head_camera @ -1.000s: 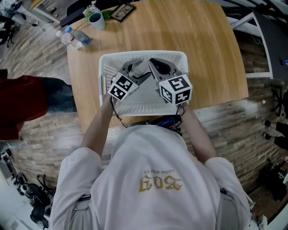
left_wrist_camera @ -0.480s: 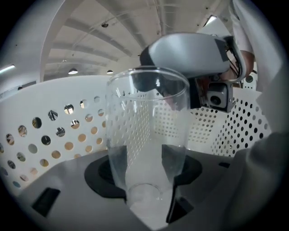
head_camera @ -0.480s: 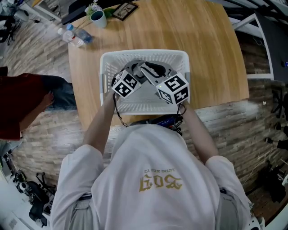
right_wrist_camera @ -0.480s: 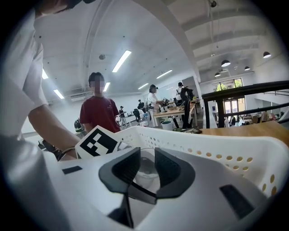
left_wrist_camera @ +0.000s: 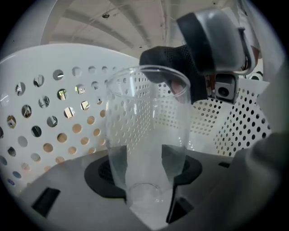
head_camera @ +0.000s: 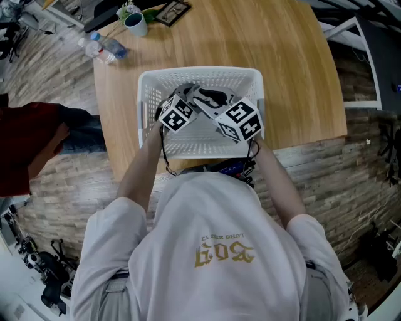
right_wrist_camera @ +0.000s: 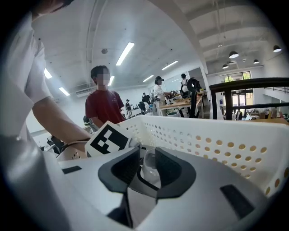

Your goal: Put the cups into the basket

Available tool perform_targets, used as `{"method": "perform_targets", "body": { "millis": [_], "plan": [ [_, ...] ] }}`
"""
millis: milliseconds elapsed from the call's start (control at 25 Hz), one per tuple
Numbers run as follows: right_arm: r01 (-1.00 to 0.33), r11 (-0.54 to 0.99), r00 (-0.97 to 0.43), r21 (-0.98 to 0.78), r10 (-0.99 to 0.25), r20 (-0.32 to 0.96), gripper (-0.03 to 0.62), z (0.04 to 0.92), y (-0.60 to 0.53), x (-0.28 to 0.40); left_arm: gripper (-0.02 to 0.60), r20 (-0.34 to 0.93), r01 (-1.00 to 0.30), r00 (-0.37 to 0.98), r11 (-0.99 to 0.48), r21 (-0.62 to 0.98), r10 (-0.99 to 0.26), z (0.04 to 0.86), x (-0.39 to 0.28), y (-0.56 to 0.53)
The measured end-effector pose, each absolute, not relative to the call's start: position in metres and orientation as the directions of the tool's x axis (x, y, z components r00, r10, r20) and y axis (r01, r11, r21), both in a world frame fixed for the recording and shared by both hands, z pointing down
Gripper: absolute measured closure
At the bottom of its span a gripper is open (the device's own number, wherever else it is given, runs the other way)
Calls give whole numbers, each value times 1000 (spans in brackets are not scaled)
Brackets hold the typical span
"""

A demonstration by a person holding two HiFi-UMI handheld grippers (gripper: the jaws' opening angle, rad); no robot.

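A white perforated basket (head_camera: 200, 71) stands on the wooden table (head_camera: 288, 81), and both grippers are down inside it. My left gripper (left_wrist_camera: 146, 164) is shut on a clear plastic cup (left_wrist_camera: 146, 113), held by its lower part with the rim pointing away toward the basket wall (left_wrist_camera: 49, 113). The right gripper (left_wrist_camera: 212, 45) shows just beyond that cup. In the right gripper view, my right gripper (right_wrist_camera: 148, 168) is shut on a small clear cup (right_wrist_camera: 149, 173), seen only as a glassy sliver between the pads. In the head view the left gripper (head_camera: 188, 94) and right gripper (head_camera: 212, 98) nearly meet.
A teal mug (head_camera: 135, 24), a water bottle (head_camera: 103, 47) and a picture frame (head_camera: 172, 11) lie at the table's far left corner. A person in red (head_camera: 25, 147) is off the table's left side. More people stand at benches (right_wrist_camera: 180, 101) in the background.
Both grippers have moved a little farther across the basket, away from the person, and closer together. The person in red at the left has shifted.
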State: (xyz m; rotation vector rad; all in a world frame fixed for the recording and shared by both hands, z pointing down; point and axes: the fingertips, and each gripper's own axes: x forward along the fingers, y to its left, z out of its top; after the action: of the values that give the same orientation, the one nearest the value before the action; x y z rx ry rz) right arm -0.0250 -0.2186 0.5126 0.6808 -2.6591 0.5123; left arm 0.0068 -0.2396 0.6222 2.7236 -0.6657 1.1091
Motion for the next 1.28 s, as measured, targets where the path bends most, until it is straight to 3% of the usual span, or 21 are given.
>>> {"method": "perform_targets", "body": {
  "millis": [440,760,1120,1280],
  "plan": [
    [-520,823,-762,-229,-325,561,499,552,-211,-26,316,747,-411,598,-911,-26,-291,641,8,-229],
    [-469,847,-762,-251,-244,600,551,560,-200,-27,314,783,-350,567,-935,-53,-256,649,9,-219],
    [-470,847,-748,-249,-232,622,563,560,-200,-26,314,787,-333,541,-935,-122,-295,648,10,-225],
    [-445,882,-699,-153,-235,675,566,560,-195,-28,314,796,-304,526,-941,-151,-298,649,14,-222]
  ]
}}
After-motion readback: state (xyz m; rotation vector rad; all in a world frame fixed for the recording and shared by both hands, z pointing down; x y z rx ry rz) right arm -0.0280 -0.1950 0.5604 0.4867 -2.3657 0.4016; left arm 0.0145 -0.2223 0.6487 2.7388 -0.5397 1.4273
